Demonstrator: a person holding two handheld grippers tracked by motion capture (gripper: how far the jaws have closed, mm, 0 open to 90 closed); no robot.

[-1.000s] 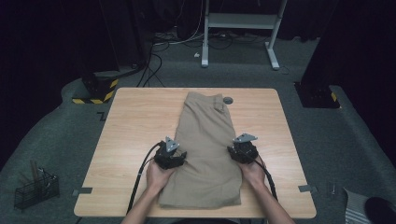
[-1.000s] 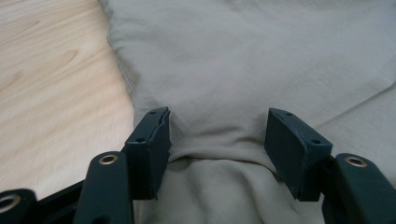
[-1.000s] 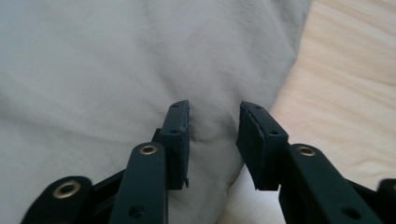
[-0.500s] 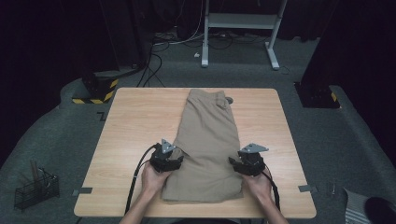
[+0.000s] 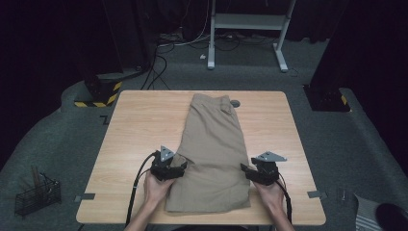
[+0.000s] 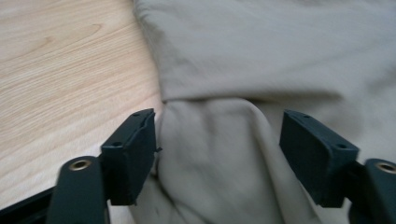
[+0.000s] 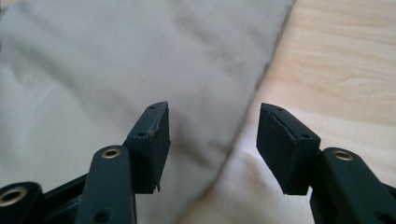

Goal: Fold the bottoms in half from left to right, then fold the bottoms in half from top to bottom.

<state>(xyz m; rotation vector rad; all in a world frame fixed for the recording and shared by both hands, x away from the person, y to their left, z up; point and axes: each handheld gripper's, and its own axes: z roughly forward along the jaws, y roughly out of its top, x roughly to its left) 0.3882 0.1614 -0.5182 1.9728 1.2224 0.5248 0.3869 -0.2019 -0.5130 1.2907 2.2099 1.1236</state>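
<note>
Khaki shorts (image 5: 214, 144), folded lengthwise, lie down the middle of the wooden table (image 5: 139, 125), waistband at the far end. My left gripper (image 5: 179, 166) sits at their left edge near the hem. In the left gripper view its jaws (image 6: 217, 116) stand wide around a raised hump of the shorts (image 6: 215, 154) and have just been opening; the pads do not press it. My right gripper (image 5: 246, 171) is at the right edge. Its jaws (image 7: 214, 108) have also just been opening, with the shorts' edge (image 7: 140, 70) lying loose under the gap.
A small dark round mark (image 5: 235, 103) sits on the table by the waistband. Grey tape tabs (image 5: 84, 197) mark the front corners. A wire basket (image 5: 36, 195) stands on the floor at the left, a white-framed stand (image 5: 245, 24) and cables behind the table.
Both grippers have slid toward the person along the shorts' side edges, the right one farther and slightly outward. Both sets of jaws have let go and stand wider.
</note>
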